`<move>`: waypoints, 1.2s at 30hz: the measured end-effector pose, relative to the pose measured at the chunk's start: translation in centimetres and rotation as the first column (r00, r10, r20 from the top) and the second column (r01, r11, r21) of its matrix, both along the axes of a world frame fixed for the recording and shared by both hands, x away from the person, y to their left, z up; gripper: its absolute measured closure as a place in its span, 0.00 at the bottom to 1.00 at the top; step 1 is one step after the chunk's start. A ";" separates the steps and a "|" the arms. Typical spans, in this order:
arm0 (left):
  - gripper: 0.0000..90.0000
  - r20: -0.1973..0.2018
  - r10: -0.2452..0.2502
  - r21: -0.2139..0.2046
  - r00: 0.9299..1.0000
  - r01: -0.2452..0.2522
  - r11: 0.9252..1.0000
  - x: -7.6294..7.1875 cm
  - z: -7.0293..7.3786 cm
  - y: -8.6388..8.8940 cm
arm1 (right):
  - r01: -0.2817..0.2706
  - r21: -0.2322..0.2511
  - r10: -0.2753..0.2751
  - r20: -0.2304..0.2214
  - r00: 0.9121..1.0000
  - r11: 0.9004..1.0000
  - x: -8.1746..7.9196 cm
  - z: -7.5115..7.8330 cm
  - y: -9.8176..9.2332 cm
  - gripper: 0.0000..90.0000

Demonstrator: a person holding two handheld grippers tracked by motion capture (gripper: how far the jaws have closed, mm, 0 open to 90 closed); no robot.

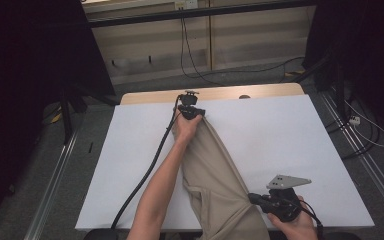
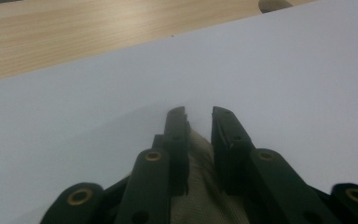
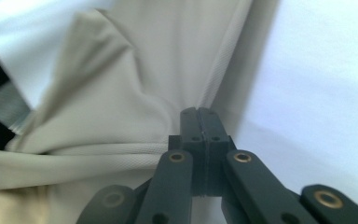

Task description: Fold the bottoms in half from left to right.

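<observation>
The work in hand looks like spreading out a pair of beige trousers [image 1: 220,175] on the white tabletop [image 1: 290,140]. I judge that it is around the middle: one long part of the garment is already pulled in a straight line from the near edge towards the far side, but the near part is bunched and hangs over the edge, so flattening is left to do.

The left hand-held gripper [image 1: 192,113] is at the far end of the trousers, near the wooden strip [image 1: 260,91] of the table. In the left gripper view its jaws stand a little apart, with the fabric end [image 2: 199,154] lying between them; the pads do not seem to press it, so I think this end is being let go.

The right hand-held gripper [image 1: 258,199] is at the near right, beside the garment edge. In the right gripper view its jaws are pressed together, and they pinch a fold of the cloth [image 3: 121,93] right at a stitched hem.

The trousers are light beige, with a fine woven texture, visible seams and soft creases near the right gripper.
</observation>
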State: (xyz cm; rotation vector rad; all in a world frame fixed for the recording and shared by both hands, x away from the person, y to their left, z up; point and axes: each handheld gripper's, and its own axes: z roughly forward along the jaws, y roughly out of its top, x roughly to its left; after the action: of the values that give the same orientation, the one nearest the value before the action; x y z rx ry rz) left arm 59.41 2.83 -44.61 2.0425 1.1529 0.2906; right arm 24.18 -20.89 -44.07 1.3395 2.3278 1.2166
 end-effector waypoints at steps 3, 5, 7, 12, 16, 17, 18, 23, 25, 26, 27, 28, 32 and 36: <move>0.74 0.004 -0.023 -0.028 1.000 0.023 0.999 -0.1 0.0 0.1 | 0.022 -0.010 -0.022 -0.023 0.999 1.000 0.1 -0.3 -0.4 1.00; 0.54 0.001 -0.015 -0.052 1.000 0.015 0.999 -0.3 0.2 0.1 | 0.020 -0.019 -0.021 -0.051 0.998 1.000 0.2 -0.6 -0.5 1.00; 0.50 0.019 -0.046 -0.050 0.999 0.047 0.998 -0.8 0.6 0.1 | 0.025 -0.035 -0.027 -0.064 0.998 0.999 0.2 -0.8 -0.5 0.99; 0.36 0.094 -0.068 -0.042 0.993 0.072 0.997 -3.2 1.9 1.0 | 0.046 -0.109 -0.051 -0.051 0.997 0.993 -0.1 -0.8 -0.6 0.92; 0.35 0.127 -0.135 -0.043 0.983 0.142 0.989 -6.6 2.7 2.4 | 0.070 -0.084 -0.072 -0.019 0.997 0.994 -0.5 -0.2 -0.8 0.85; 0.36 0.136 -0.156 -0.038 0.978 0.163 0.986 -7.7 2.8 2.8 | 0.071 -0.070 -0.072 0.001 0.997 0.995 -0.6 0.1 -0.8 0.84; 0.37 0.137 -0.174 -0.035 0.975 0.180 0.983 -8.8 2.8 3.2 | 0.064 -0.055 -0.062 0.026 0.998 0.996 -0.8 0.5 -0.8 0.83; 0.41 0.135 -0.240 -0.033 0.961 0.247 0.968 -14.3 3.1 5.6 | -0.081 0.014 0.080 0.030 0.996 0.997 -1.4 0.8 1.0 0.83; 0.42 0.123 -0.287 -0.049 0.950 0.295 0.954 -16.5 3.2 6.3 | -0.133 -0.009 0.133 0.019 0.991 0.991 -1.5 0.4 2.1 0.82; 0.42 0.131 -0.313 -0.033 0.941 0.320 0.947 -17.8 3.3 6.6 | -0.156 -0.026 0.157 0.019 0.987 0.987 -1.5 0.3 2.6 0.81; 0.43 0.132 -0.339 -0.027 0.931 0.346 0.938 -19.0 3.3 6.8 | -0.178 -0.030 0.178 0.012 0.984 0.984 -1.4 0.2 3.1 0.81; 0.43 0.128 -0.360 -0.038 0.924 0.367 0.929 -20.1 3.3 7.0 | -0.200 -0.024 0.200 0.004 0.980 0.979 -1.4 0.1 3.5 0.80; 0.46 0.118 -0.463 -0.031 0.878 0.469 0.882 -24.4 3.4 7.1 | -0.254 -0.067 0.252 -0.032 0.967 0.965 -1.6 -0.8 5.1 0.75; 0.44 0.103 -0.514 -0.017 0.852 0.518 0.855 -27.1 2.2 6.4 | -0.261 -0.079 0.262 0.001 0.965 0.962 -2.1 -1.1 5.1 0.75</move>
State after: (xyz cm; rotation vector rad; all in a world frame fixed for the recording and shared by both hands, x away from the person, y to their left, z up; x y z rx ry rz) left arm 32.29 9.23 -42.38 2.1826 0.5082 0.0889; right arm 22.12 -15.81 -45.19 1.0206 2.5779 1.1826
